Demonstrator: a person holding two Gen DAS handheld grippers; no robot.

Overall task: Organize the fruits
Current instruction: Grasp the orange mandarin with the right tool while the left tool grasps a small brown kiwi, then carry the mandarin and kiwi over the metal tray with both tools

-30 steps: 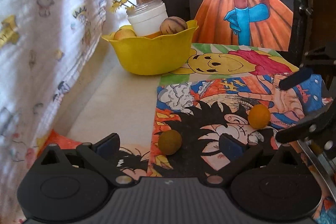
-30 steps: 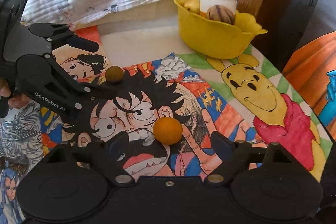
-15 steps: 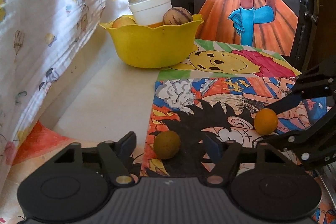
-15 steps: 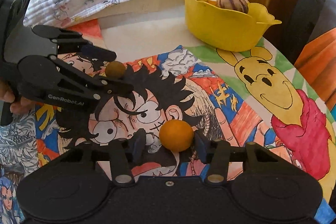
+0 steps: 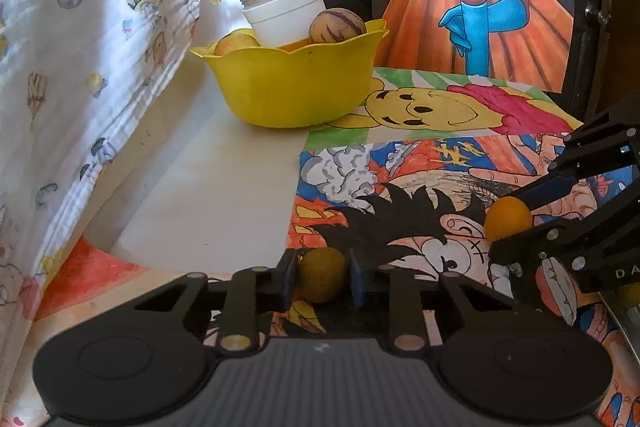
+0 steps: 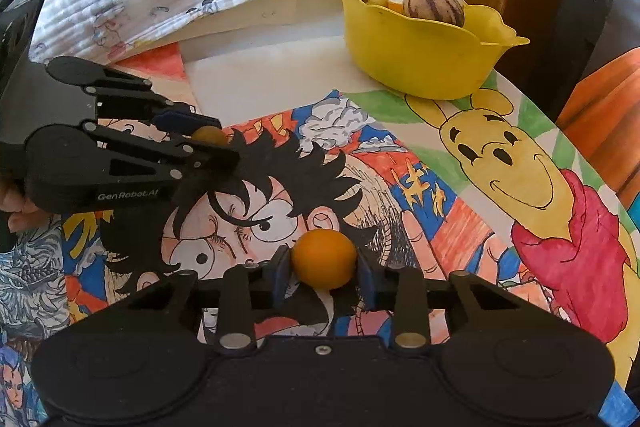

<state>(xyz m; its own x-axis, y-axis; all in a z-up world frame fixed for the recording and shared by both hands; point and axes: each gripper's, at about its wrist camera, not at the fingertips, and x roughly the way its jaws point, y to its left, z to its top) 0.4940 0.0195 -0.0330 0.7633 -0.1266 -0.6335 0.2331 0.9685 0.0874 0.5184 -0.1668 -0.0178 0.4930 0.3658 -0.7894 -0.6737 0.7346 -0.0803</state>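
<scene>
My left gripper [image 5: 322, 277] is shut on a small brownish-yellow fruit [image 5: 322, 273] low over the cartoon mat; it also shows in the right wrist view [image 6: 208, 135]. My right gripper [image 6: 323, 269] is shut on a small orange fruit [image 6: 323, 259], which also shows in the left wrist view [image 5: 507, 219] between the right gripper's fingers. A yellow bowl [image 5: 296, 87] stands at the back and holds a striped fruit [image 5: 337, 27], a yellow fruit [image 5: 234, 43] and a white jar [image 5: 284, 11]. The bowl also shows in the right wrist view [image 6: 420, 55].
Cartoon drawings [image 6: 500, 155] cover the table. A printed white cloth [image 5: 72, 59] hangs along the left side. A dark frame and an orange-skirt picture [image 5: 480, 7] stand behind the bowl. A bare white patch of table [image 5: 212, 195] lies in front of the bowl.
Both grippers moved forward around their fruits and closed: the left on the brownish-yellow fruit, the right on the orange fruit.
</scene>
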